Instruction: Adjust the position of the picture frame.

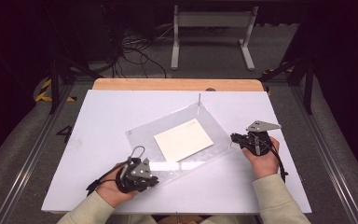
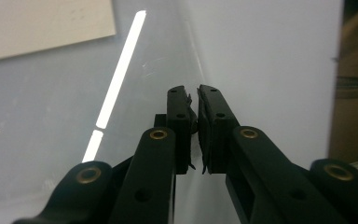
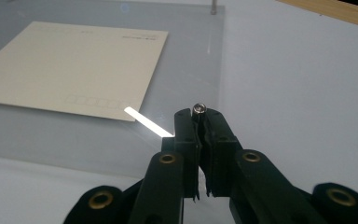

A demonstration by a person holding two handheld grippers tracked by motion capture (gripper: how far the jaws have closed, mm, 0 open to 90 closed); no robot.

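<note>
A clear plastic plate (image 1: pixel 144 135) lies askew on the white tabletop (image 1: pixel 102 112), with a cream card (image 1: pixel 183 140) resting on it. At the plate's right corner my right gripper (image 1: pixel 233 137) is shut on a small metal post (image 3: pixel 198 109), whose round head sticks up between the jaw tips (image 3: pixel 198 114). The card (image 3: pixel 74 65) lies beyond it to the left. My left gripper (image 1: pixel 154 178) is at the plate's near corner. In its own view its jaws (image 2: pixel 193 91) stand together along the plate's edge (image 2: pixel 193 56). Whether anything is pinched there I cannot tell.
A thin upright post (image 1: pixel 199 100) stands at the plate's far corner. A wooden strip (image 1: pixel 177 84) runs along the table's far edge. Beyond it are floor cables (image 1: pixel 135 51) and a grey stand (image 1: pixel 212 37). Dark frame rails flank the table.
</note>
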